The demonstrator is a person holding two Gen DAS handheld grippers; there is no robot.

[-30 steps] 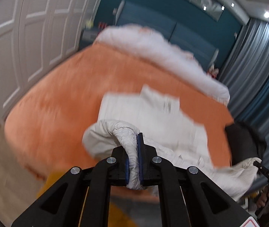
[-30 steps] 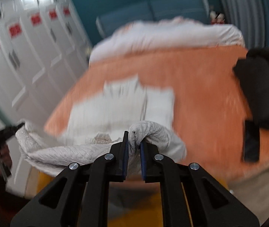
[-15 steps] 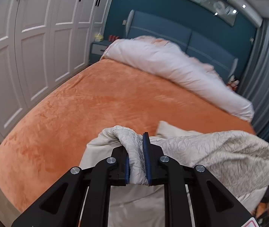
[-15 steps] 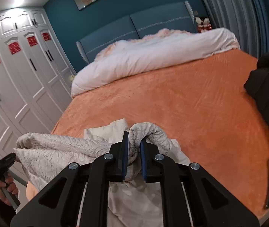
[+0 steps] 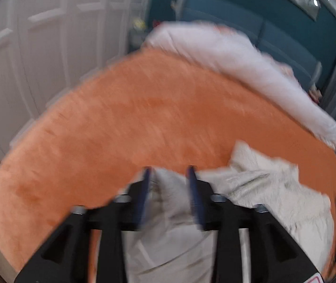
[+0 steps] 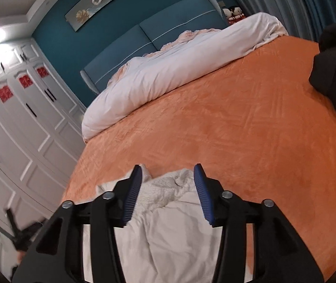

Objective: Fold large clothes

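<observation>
A cream, crinkled garment (image 5: 267,188) lies bunched at the near edge of the bed. My left gripper (image 5: 168,171) hovers over its left end. Its jaws are opening, and a hump of the cloth sits loose between them without being pinched. In the right wrist view the same garment (image 6: 168,224) spreads below my right gripper (image 6: 168,168). Those jaws are opening too, and the blue pads (image 6: 201,184) stand clear of the rumpled fold between them. The left wrist view is blurred by motion.
The bed carries an orange blanket (image 6: 227,127), with a white duvet (image 6: 179,63) heaped against the blue headboard (image 6: 144,35). White wardrobe doors (image 6: 21,127) line the left side. A black garment (image 6: 335,75) lies at the bed's right edge, by grey curtains.
Both grippers carried the pinched folds of the garment forward and down onto the bed. Both then let go, and their jaws now stand apart with the cloth lying loose.
</observation>
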